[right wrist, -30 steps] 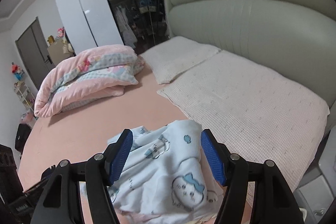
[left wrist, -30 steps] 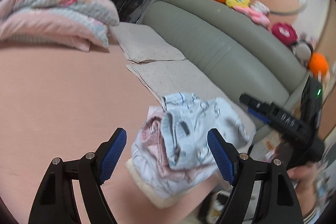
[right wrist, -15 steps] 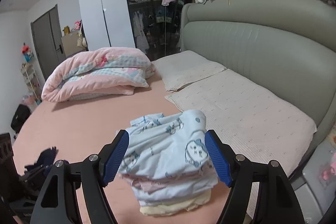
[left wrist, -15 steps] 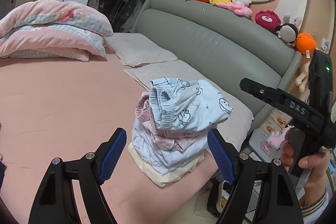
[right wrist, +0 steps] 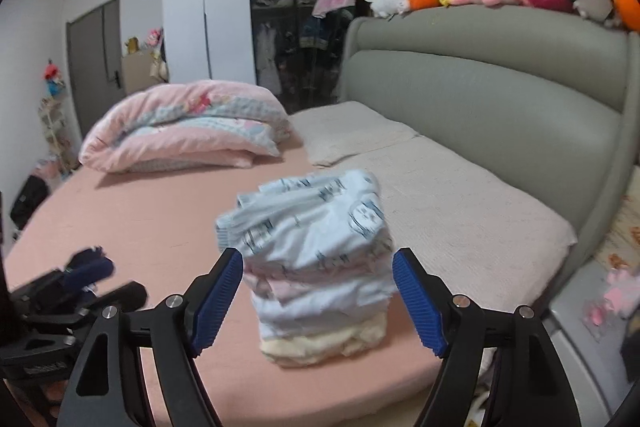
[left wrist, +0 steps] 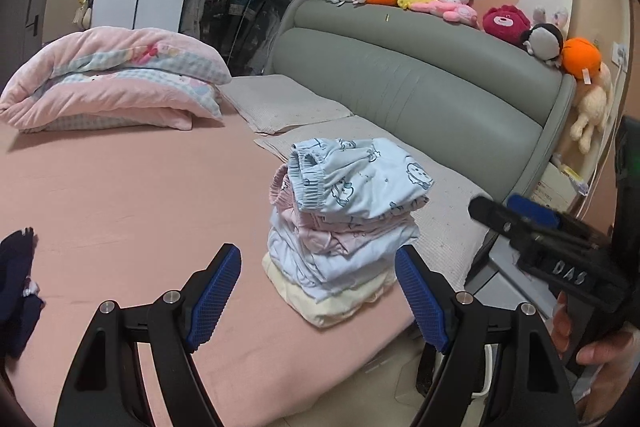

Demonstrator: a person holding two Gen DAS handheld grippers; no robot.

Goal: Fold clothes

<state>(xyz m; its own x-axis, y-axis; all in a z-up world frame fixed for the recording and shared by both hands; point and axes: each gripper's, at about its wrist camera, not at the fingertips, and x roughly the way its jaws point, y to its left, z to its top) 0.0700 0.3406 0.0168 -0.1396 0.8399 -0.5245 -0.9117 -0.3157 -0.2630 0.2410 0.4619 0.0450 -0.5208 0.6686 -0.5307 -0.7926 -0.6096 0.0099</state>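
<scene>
Stack of folded clothes (left wrist: 344, 227) sits on pink bed (left wrist: 132, 203) near front edge, light blue printed piece on top, cream one at bottom. Left gripper (left wrist: 318, 293) wide open, nothing btwn pads. Right gripper (right wrist: 318, 297) jaws opening, empty too, stack just beyond tips. Dark garment (left wrist: 16, 287) lies well apart at left.

**A child's bedroom at home**

I'm beside a pink-sheeted bed (left wrist: 120, 187) with a grey padded headboard (left wrist: 420, 95) lined with plush toys (left wrist: 456, 7). A folded quilt (left wrist: 112, 79), pillows (left wrist: 288, 103) and a wardrobe (right wrist: 248, 15) surround me.
</scene>
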